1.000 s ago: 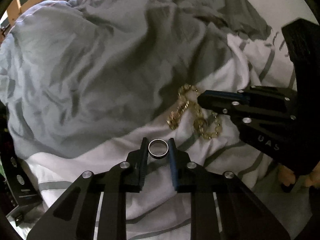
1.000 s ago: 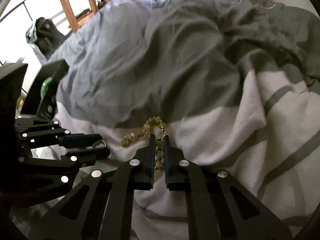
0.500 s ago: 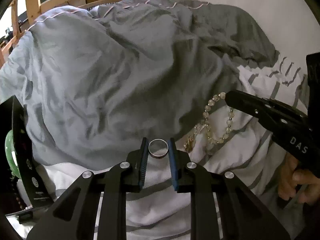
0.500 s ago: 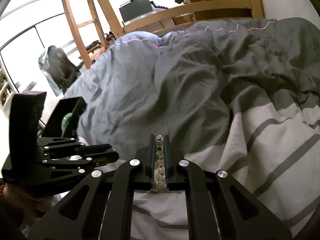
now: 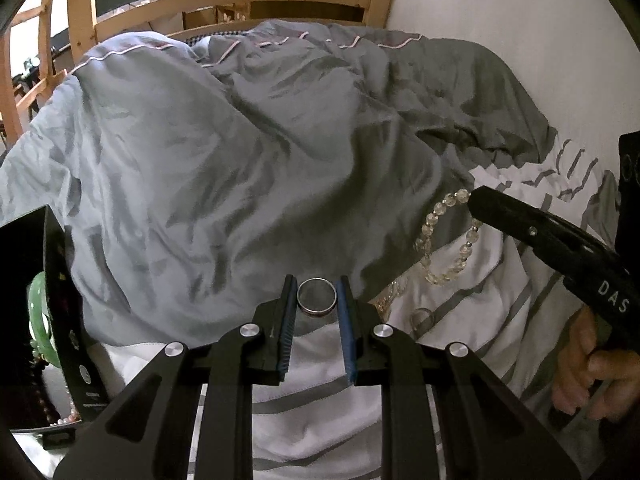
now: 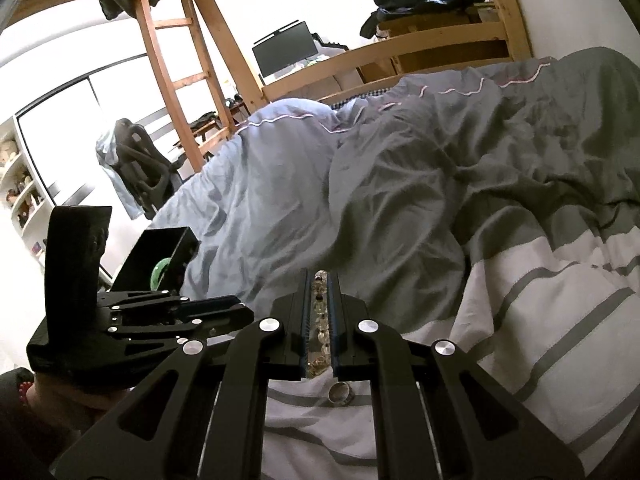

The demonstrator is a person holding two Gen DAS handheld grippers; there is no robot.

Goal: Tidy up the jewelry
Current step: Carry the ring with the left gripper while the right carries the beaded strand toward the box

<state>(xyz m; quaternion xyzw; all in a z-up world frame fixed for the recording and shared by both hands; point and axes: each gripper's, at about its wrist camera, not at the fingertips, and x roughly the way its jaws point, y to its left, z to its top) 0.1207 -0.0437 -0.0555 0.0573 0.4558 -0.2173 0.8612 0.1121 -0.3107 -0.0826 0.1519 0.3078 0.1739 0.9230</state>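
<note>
My left gripper (image 5: 317,294) is shut on a silver ring (image 5: 317,297), held above the striped sheet. My right gripper (image 6: 321,286) is shut on a clear beaded bracelet (image 6: 320,320); in the left wrist view the bracelet (image 5: 442,240) hangs as a loop from the right gripper (image 5: 474,200) at the right. A gold chain (image 5: 390,294) and another ring (image 5: 422,317) lie on the sheet below it; that ring also shows in the right wrist view (image 6: 340,393). A black jewelry box (image 5: 60,312) at the left holds a green bangle (image 5: 38,312) and beads.
A rumpled grey duvet (image 5: 260,152) covers most of the bed. The white sheet with grey stripes (image 6: 540,320) lies in front. A wooden bed frame (image 5: 240,0) and a ladder (image 6: 172,64) stand behind. A wall is at the right.
My right gripper has lifted the bracelet off the sheet, leaving the gold chain lying. Both grippers have risen and tilted up. The jewelry box has come into view at the left.
</note>
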